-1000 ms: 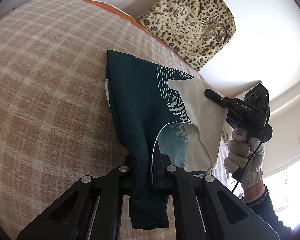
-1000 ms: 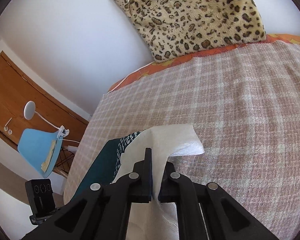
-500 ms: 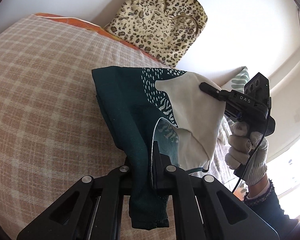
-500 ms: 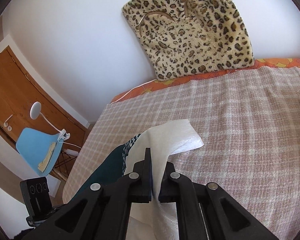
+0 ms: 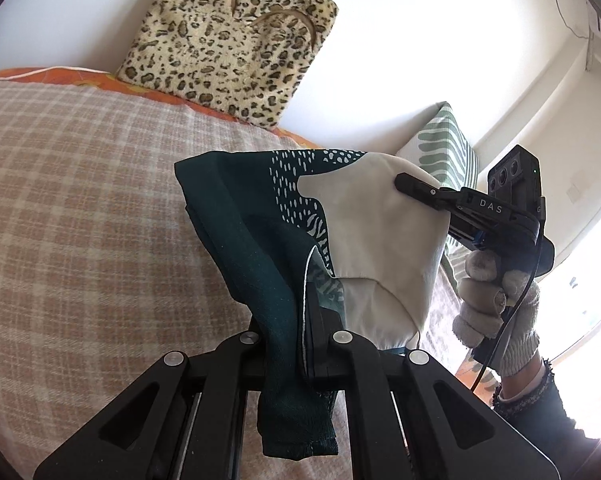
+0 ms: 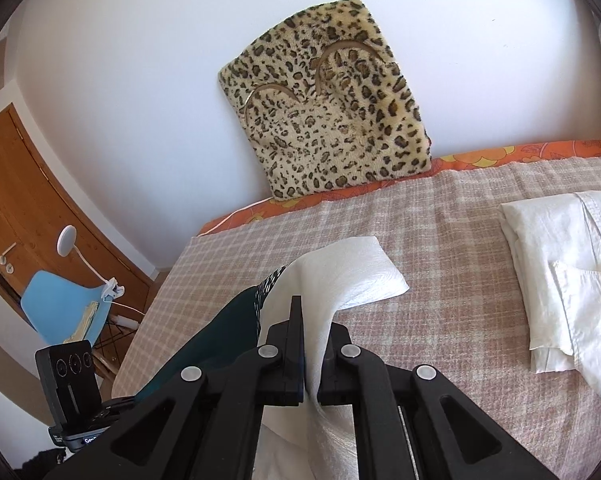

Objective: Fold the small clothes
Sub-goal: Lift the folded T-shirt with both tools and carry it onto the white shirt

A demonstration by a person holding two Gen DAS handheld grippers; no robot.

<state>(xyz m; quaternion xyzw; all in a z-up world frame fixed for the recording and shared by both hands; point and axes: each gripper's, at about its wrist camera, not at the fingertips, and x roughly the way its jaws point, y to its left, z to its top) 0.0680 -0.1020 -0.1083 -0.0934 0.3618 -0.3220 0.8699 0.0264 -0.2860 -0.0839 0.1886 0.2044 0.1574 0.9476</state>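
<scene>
A small garment [image 5: 260,240], dark teal with a cream panel and white dotted print, hangs in the air above the plaid bed cover [image 5: 80,200]. My left gripper [image 5: 300,320] is shut on its teal edge. My right gripper [image 6: 310,344] is shut on its cream end [image 6: 340,276], whose corner flops forward. In the left wrist view the right gripper [image 5: 404,182] pinches the cream side, held by a gloved hand [image 5: 496,304]. The cloth is stretched between both grippers.
A leopard-print cushion [image 6: 328,100] leans on the white wall at the bed's head. A folded white shirt [image 6: 568,276] lies on the bed at the right. A blue chair [image 6: 60,312], a clip lamp [image 6: 66,242] and a wooden door [image 6: 20,184] stand left of the bed.
Both grippers have lifted the garment higher and tilted up. More wall and cushion show, and the white shirt has come into the right wrist view.
</scene>
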